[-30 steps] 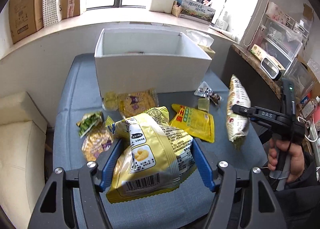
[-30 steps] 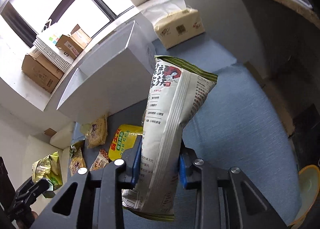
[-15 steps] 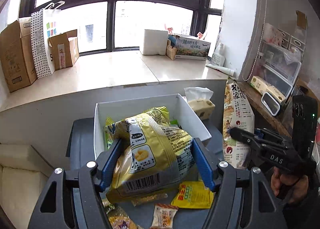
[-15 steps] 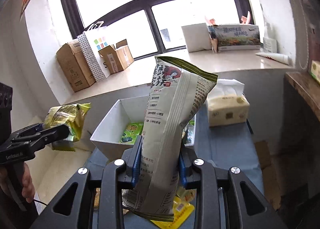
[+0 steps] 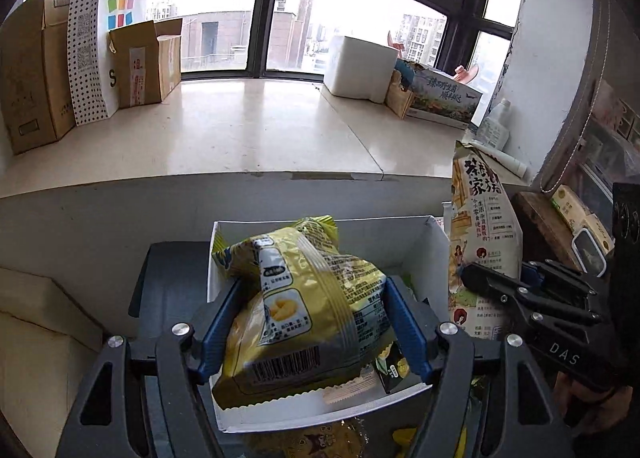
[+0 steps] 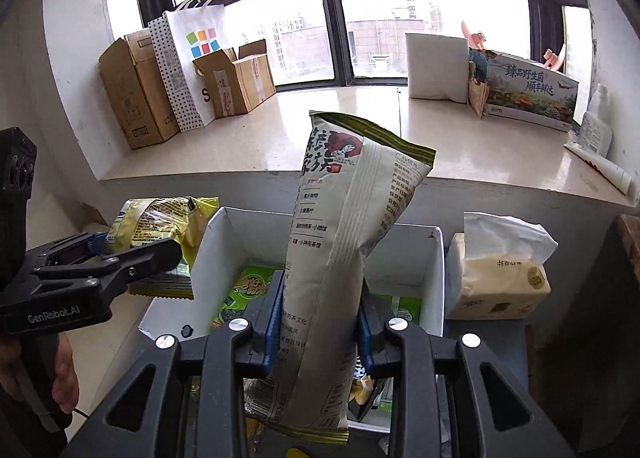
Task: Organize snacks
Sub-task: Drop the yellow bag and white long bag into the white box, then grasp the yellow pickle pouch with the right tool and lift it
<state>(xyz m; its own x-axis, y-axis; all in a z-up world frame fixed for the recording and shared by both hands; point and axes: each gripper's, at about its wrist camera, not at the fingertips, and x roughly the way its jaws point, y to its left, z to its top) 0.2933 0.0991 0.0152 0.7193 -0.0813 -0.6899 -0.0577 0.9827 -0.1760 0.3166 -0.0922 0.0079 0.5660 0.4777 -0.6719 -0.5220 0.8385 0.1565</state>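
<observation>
My left gripper [image 5: 308, 326] is shut on a puffy yellow snack bag [image 5: 304, 310] and holds it above the open white box [image 5: 280, 418]. My right gripper [image 6: 320, 328] is shut on a tall cream snack bag with a green top edge [image 6: 344, 242], held upright over the same white box [image 6: 216, 234]. The cream bag [image 5: 484, 234] and right gripper [image 5: 480, 282] show at the right of the left wrist view. The yellow bag [image 6: 160, 218] and left gripper [image 6: 160, 254] show at the left of the right wrist view. Green snack packets [image 6: 244, 290] lie inside the box.
A tissue pack [image 6: 500, 278] stands right of the box. Small snack packets [image 5: 320, 438] lie on the grey-blue surface [image 5: 160, 282] in front of the box. A pale windowsill [image 5: 240, 130] behind carries cardboard boxes [image 5: 32, 70], a paper bag and a printed carton [image 6: 528, 86].
Both grippers have lifted their bags from the table up and forward over the white box. The view rose from the tabletop to the windowsill. Both stay shut on their bags.
</observation>
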